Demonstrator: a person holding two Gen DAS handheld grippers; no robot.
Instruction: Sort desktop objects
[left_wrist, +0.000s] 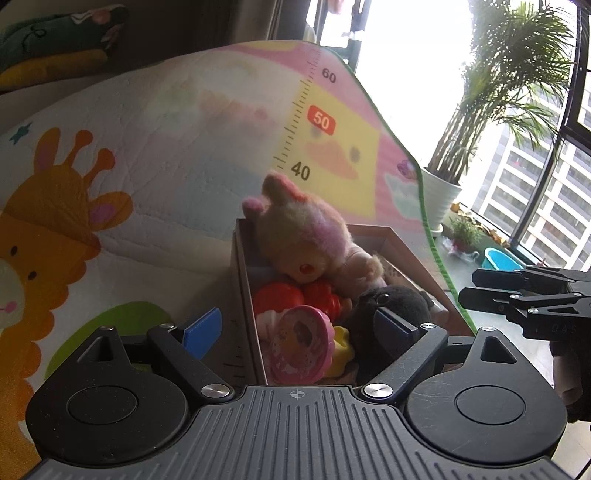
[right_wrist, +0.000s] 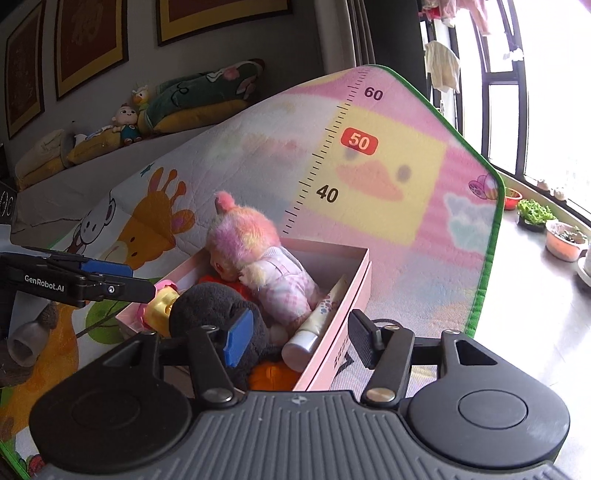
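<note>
Between the spread fingers of the left gripper (left_wrist: 299, 328) sits the near end of the pink box (right_wrist: 356, 280), its left wall just inside the blue left pad (left_wrist: 202, 332). Nothing is held; the jaws stand wide and both pads are clear of the toys. Straight ahead of this tool, inside the box, lies a pink round toy (left_wrist: 301, 341) with a yellow toy (left_wrist: 341, 349) beside it, red plastic pieces (left_wrist: 295, 297) behind them, and a black plush (left_wrist: 391, 314) close against the right finger. Farther ahead, a pink-and-yellow furry doll (left_wrist: 306, 236) lies head down over the heap, leaning on the far left corner.

Off to that tool's right, the right gripper (right_wrist: 295, 338) straddles the box's right wall: its blue left pad (right_wrist: 238, 338) lies against the black plush (right_wrist: 218, 310) inside, while its black right finger (right_wrist: 364, 339) hangs outside the wall. Its jaws stand partly open and clamp nothing. Between them, along the inside of the wall, lies a cream tube (right_wrist: 317, 321) with its white cap nearest the tool. An orange toy (right_wrist: 273, 374) shows just below the plush. Everything rests on a printed play mat (right_wrist: 406, 184).
</note>
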